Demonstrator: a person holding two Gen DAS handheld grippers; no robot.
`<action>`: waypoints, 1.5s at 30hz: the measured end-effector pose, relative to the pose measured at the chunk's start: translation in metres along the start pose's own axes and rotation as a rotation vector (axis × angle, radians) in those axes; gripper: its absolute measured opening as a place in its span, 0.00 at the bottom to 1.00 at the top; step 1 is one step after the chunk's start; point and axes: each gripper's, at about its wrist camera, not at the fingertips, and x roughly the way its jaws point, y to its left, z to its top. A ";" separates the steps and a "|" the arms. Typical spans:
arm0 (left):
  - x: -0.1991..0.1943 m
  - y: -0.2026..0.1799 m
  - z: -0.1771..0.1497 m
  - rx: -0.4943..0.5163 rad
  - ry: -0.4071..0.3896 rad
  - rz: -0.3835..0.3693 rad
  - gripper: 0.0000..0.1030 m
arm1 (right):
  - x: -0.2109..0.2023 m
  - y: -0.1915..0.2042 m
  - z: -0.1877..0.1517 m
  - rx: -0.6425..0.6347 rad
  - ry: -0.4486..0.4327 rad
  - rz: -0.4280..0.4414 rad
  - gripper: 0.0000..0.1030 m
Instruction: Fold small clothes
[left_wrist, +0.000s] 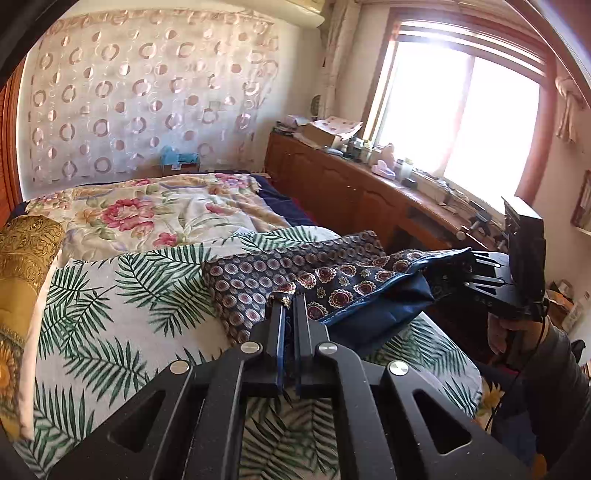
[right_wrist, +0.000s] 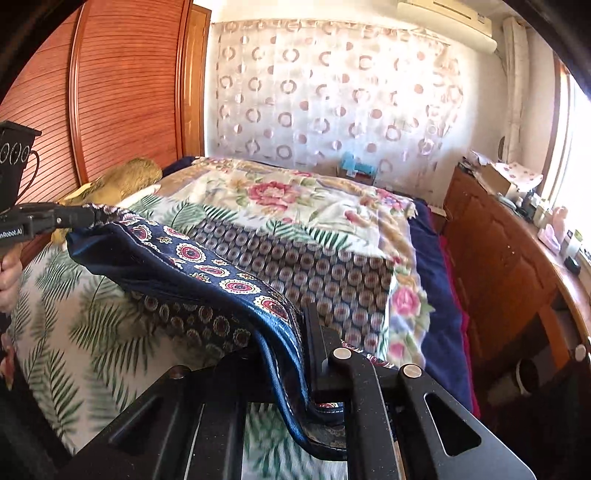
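A small navy garment with red medallion print (left_wrist: 354, 288) hangs stretched between my two grippers above the bed. My left gripper (left_wrist: 290, 301) is shut on one corner of it. My right gripper (left_wrist: 471, 271) is shut on the other end, at the right of the left wrist view. In the right wrist view the garment (right_wrist: 207, 262) drapes over my right gripper (right_wrist: 306, 317), which pinches its hem, and my left gripper (right_wrist: 88, 216) holds the far corner at the left. A second garment with a small circle print (left_wrist: 258, 277) lies flat on the bed under it.
The bed has a palm-leaf sheet (left_wrist: 110, 306) and a floral quilt (left_wrist: 155, 214) behind. A gold pillow (left_wrist: 26, 251) lies at the headboard side. A wooden cabinet (left_wrist: 351, 192) with clutter runs under the window, beside the bed.
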 end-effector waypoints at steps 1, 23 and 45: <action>0.007 0.005 0.003 -0.008 0.007 0.005 0.04 | 0.007 0.002 -0.001 0.004 0.000 0.004 0.10; 0.089 0.038 0.036 -0.011 0.141 0.045 0.04 | 0.090 -0.028 0.038 0.086 0.111 0.070 0.10; 0.117 0.049 0.028 0.002 0.202 0.107 0.73 | 0.066 -0.056 0.087 0.108 -0.004 -0.133 0.46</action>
